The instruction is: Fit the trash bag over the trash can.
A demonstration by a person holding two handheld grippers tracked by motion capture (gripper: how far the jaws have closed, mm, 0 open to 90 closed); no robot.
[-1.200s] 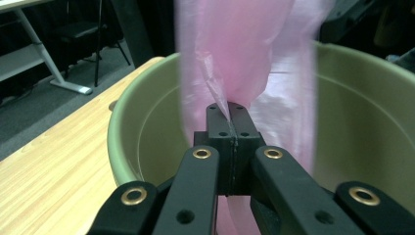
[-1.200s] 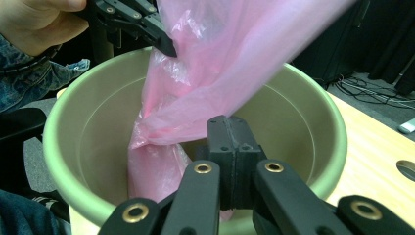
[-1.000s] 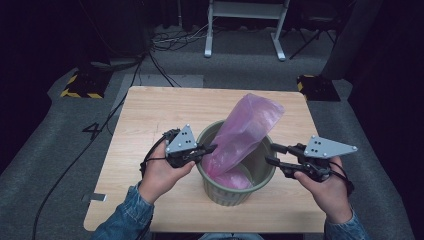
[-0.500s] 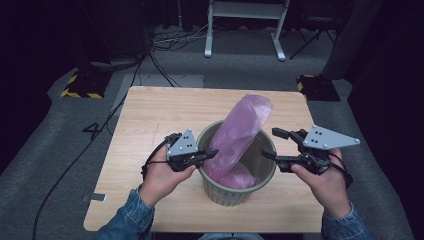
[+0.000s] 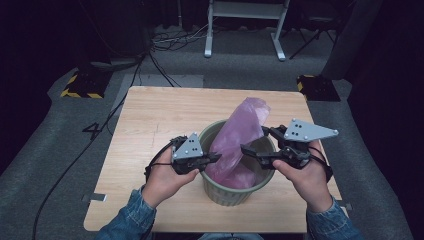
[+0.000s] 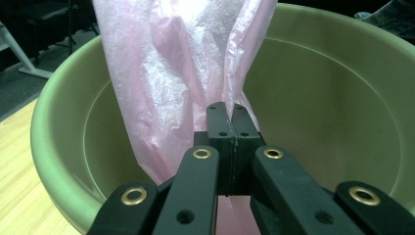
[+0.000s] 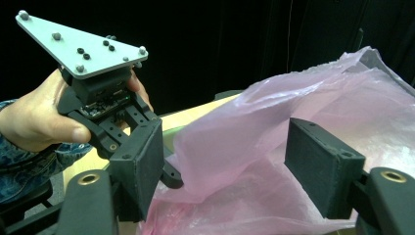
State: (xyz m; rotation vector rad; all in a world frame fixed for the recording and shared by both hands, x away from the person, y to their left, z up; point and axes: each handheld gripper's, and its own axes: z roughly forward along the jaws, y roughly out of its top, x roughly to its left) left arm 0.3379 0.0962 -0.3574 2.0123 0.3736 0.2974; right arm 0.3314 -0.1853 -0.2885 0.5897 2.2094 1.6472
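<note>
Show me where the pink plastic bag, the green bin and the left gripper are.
pink plastic bag (image 5: 239,134), high view, middle of its upright part
green bin (image 6: 323,107), left gripper view, inner wall
left gripper (image 5: 214,158), high view, jaw tips

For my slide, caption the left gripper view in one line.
Left gripper with fingers shut on the pink plastic bag inside the green bin.

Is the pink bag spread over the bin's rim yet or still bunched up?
Bunched: the pink bag stands as a crumpled column inside the green bin, whose rim is bare.
</note>
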